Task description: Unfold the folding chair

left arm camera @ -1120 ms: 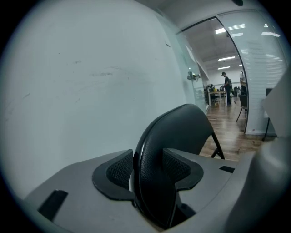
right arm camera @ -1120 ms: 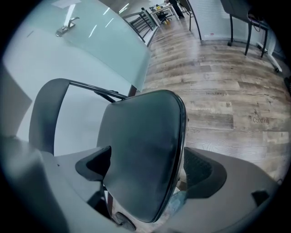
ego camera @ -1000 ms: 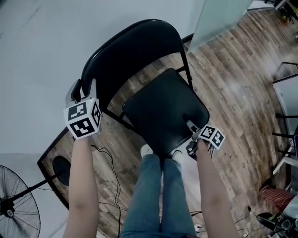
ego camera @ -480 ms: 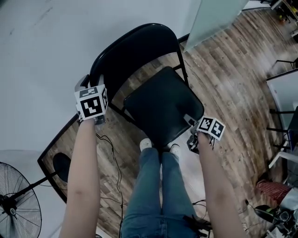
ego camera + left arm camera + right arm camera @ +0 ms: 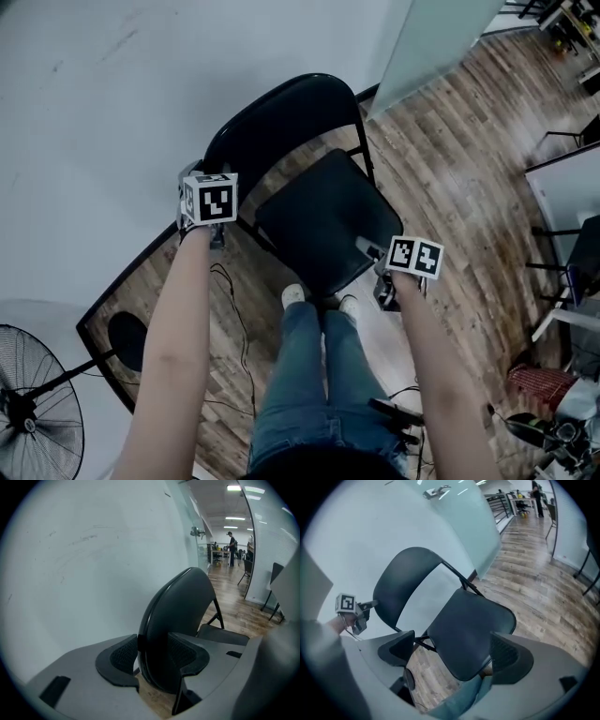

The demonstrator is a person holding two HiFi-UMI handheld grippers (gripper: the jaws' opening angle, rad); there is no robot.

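The black folding chair stands in front of me with its backrest (image 5: 281, 122) toward the white wall and its seat (image 5: 323, 225) tipped toward me. My left gripper (image 5: 211, 180) sits at the backrest's left edge, mostly hidden under its marker cube. In the left gripper view the left gripper (image 5: 154, 656) is shut on that rim (image 5: 176, 616), one pad on each side. My right gripper (image 5: 372, 253) is at the seat's front right corner. Its jaws (image 5: 452, 653) stand wide apart, with the seat's near edge (image 5: 461, 667) between them and not pressed.
A person's legs in jeans (image 5: 309, 375) stand just behind the seat. A standing fan (image 5: 28, 412) and a dark board with a round hole (image 5: 122, 333) lie at the lower left. Cables (image 5: 230, 309) run over the wood floor. A glass partition (image 5: 422, 37) and metal frames (image 5: 562, 262) are at the right.
My left gripper has tilted while keeping its hold on the backrest edge. My right gripper has risen and rolled beside the seat's front corner. The chair sits more upright in view.
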